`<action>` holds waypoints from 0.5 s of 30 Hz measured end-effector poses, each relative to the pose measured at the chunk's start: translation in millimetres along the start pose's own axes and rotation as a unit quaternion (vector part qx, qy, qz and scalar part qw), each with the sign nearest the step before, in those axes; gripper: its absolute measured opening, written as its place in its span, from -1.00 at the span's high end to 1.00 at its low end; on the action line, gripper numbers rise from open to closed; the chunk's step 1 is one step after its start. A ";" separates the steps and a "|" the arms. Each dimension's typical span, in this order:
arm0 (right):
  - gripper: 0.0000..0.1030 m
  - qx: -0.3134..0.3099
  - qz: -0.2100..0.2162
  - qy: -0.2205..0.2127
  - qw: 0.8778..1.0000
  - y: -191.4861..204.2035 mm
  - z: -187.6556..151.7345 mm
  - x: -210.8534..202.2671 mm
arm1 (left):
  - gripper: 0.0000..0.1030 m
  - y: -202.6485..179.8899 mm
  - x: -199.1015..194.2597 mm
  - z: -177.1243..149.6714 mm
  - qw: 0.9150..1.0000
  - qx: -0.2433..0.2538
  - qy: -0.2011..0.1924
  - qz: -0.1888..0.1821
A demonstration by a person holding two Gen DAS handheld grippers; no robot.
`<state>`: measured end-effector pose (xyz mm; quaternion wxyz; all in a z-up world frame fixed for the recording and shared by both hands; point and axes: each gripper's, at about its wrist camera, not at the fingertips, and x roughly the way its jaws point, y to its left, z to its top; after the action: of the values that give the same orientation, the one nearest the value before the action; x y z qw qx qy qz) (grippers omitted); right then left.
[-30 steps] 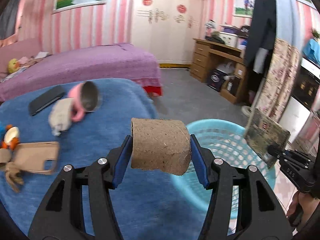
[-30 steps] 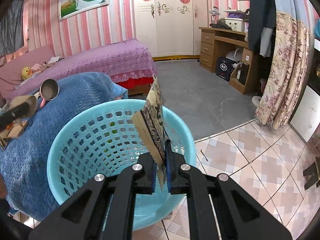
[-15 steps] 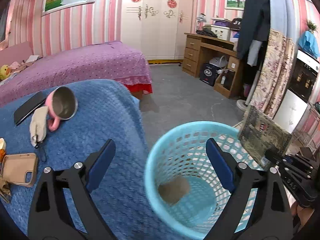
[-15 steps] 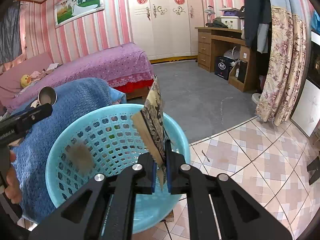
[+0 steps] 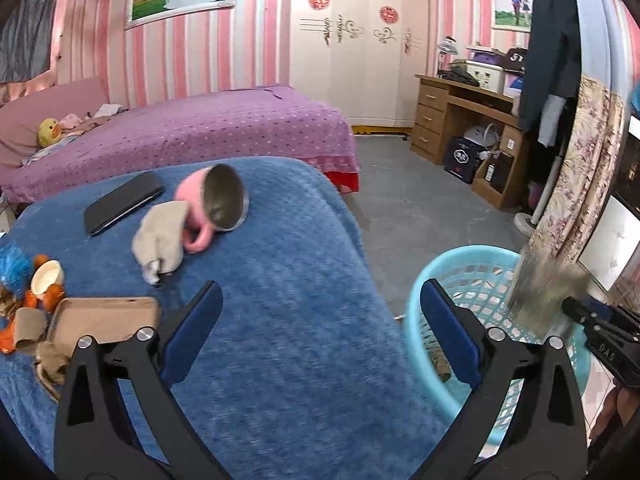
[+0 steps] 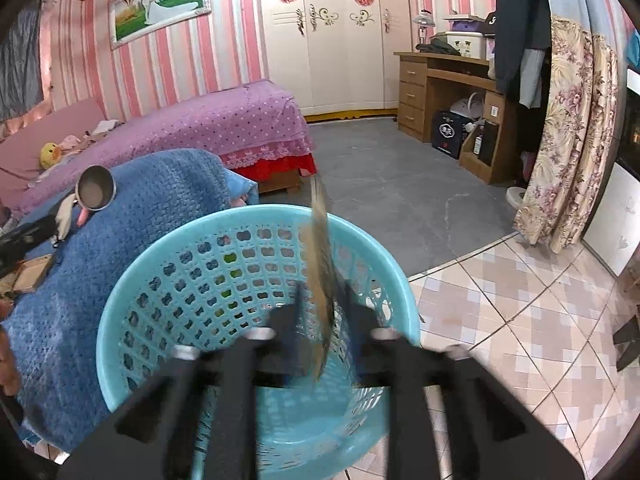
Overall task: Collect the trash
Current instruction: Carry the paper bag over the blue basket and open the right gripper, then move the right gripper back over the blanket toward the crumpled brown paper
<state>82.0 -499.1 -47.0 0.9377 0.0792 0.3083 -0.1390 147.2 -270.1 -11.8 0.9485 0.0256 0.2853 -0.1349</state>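
A light blue plastic basket (image 5: 460, 264) (image 6: 168, 280) stands on the floor by the blue-covered table. A brown cardboard roll (image 5: 440, 362) lies inside it. My left gripper (image 5: 320, 332) is open and empty above the table edge beside the basket. My right gripper (image 6: 320, 312) is over the basket, jaws parted and blurred. A flat patterned wrapper (image 6: 320, 268) stands between the jaws, blurred, over the basket; it also shows in the left wrist view (image 5: 540, 296).
On the blue table cover (image 5: 280, 320) lie a pink mug (image 5: 212, 208), a beige cloth (image 5: 160, 240), a black phone (image 5: 124, 208), a brown phone case (image 5: 104, 320) and toys (image 5: 24, 280). A purple bed (image 5: 200, 128) and wooden desk (image 5: 460, 120) stand behind.
My left gripper opened and dropped the cardboard roll into the basket, then swung back left over the table. My right gripper's jaws have just parted around the wrapper.
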 end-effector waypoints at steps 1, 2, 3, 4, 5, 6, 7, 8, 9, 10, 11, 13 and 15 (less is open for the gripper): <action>-0.22 -0.005 -0.005 -0.002 1.000 4.3 0.8 0.0 | -0.89 7.8 -4.0 -0.3 1.000 -0.004 -0.002 0.004; -0.21 -0.010 -0.013 0.001 1.000 8.7 1.9 1.1 | -0.89 12.8 -6.2 -0.1 1.000 -0.007 -0.003 0.007; -0.22 -0.013 -0.020 0.002 1.000 12.2 2.7 1.8 | -0.89 17.4 -7.5 0.2 1.000 -0.008 -0.003 0.009; -0.26 -0.016 -0.026 0.002 1.000 14.3 3.0 1.4 | -0.89 24.6 -10.4 0.2 1.000 -0.009 -0.002 0.014; -0.43 -0.018 -0.040 -0.001 0.999 19.0 4.1 0.9 | -0.89 28.2 -11.3 0.6 1.000 -0.010 -0.002 0.017; -0.60 -0.019 -0.046 -0.004 0.999 20.6 5.4 -0.4 | -0.89 34.5 -14.8 0.8 1.000 -0.009 -0.003 0.022; -0.67 -0.018 -0.052 -0.011 0.998 22.9 8.1 -2.4 | -0.89 39.0 -17.2 0.6 1.000 -0.009 -0.004 0.025; -0.77 -0.014 -0.056 -0.019 0.998 26.6 10.6 -5.5 | -0.89 44.4 -21.0 0.8 1.000 -0.009 -0.006 0.028; -0.83 -0.011 -0.058 -0.024 0.998 28.4 12.2 -7.8 | -0.89 51.2 -26.0 1.4 0.999 -0.008 -0.010 0.033; -0.85 -0.009 -0.062 -0.030 0.998 31.7 14.0 -10.2 | -0.89 55.7 -29.5 1.5 0.999 -0.008 -0.012 0.036; -0.88 -0.010 -0.066 -0.036 0.997 37.5 16.0 -12.5 | -0.89 62.8 -33.7 2.1 0.999 -0.009 -0.015 0.041; -0.90 -0.015 -0.067 -0.041 0.997 45.7 19.6 -14.1 | -0.89 76.5 -41.3 3.4 0.999 -0.013 -0.019 0.047; -0.91 -0.024 -0.065 -0.045 0.997 58.1 22.6 -15.2 | -0.89 89.5 -47.7 3.8 0.998 -0.018 -0.019 0.056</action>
<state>100.8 -446.1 -16.3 0.9413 0.0304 0.2731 -0.1960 135.3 -172.9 15.0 0.9602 0.0218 0.2674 -0.0771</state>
